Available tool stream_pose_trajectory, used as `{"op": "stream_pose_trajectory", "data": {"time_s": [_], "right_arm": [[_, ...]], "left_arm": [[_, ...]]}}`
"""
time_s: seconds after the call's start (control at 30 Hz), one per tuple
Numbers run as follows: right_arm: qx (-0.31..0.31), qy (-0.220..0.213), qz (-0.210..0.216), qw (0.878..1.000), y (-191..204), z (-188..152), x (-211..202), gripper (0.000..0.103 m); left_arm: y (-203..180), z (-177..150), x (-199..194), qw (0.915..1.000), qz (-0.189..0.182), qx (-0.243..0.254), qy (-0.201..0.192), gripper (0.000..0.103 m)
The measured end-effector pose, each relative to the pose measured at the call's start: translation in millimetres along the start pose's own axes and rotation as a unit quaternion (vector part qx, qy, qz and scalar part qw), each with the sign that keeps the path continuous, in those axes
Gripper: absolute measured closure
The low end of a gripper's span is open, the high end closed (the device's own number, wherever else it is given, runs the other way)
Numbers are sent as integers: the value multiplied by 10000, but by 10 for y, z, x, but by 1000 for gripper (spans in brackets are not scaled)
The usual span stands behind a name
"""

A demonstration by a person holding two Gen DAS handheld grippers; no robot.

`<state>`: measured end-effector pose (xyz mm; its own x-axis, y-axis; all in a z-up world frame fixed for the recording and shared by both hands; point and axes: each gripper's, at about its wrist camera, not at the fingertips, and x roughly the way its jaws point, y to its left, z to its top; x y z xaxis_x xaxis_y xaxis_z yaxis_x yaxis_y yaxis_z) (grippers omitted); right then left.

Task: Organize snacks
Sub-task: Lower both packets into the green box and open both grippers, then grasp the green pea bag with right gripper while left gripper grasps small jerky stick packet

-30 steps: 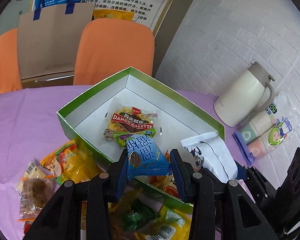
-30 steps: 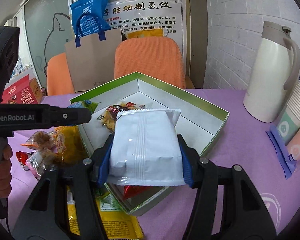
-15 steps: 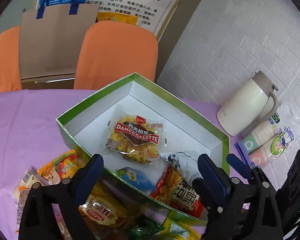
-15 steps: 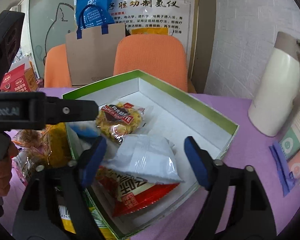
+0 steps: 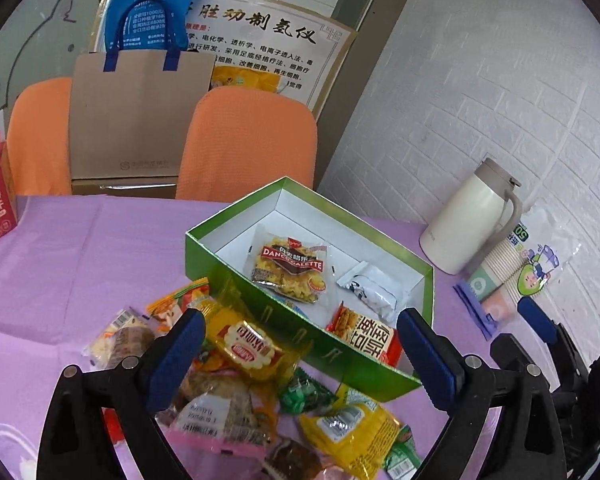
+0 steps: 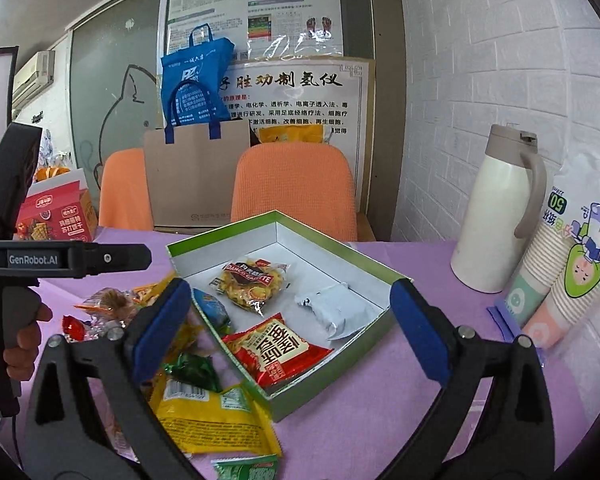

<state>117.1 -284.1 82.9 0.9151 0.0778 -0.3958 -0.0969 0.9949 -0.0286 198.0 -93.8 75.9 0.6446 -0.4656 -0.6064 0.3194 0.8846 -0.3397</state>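
Purple-clothed table [image 5: 80, 248] carrying green box [image 5: 300, 332], holding Danco Galette packet [image 5: 290, 266], red noodle snack packet [image 6: 274, 350], white packet [image 6: 334, 306], small blue packet [image 6: 212, 308]. Loose snack pile [image 5: 236, 364] beside box's left wall. Left gripper [image 5: 300, 354] and right gripper [image 6: 288, 330] both spread wide, empty, above the box's near edge.

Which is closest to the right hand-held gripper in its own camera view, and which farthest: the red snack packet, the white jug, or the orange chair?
From the right hand-held gripper:
1. Red snack packet, in the green box, between the fingers.
2. White jug, on the table to the right.
3. Orange chair, behind the table, straight ahead.
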Motion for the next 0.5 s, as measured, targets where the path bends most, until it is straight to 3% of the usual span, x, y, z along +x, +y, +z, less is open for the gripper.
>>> {"op": "stream_pose_trajectory", "data": {"time_s": [0.2,0.5], "right_arm": [[-28,-90,188,9998,159,-242,-404,1],[256,898,232,9954,153,-1015,-499,1]], "left_arm": [[45,-382,-462,9996,98,259,-27,5],[165,-1161,-701,9970,300,692,200,5]]}}
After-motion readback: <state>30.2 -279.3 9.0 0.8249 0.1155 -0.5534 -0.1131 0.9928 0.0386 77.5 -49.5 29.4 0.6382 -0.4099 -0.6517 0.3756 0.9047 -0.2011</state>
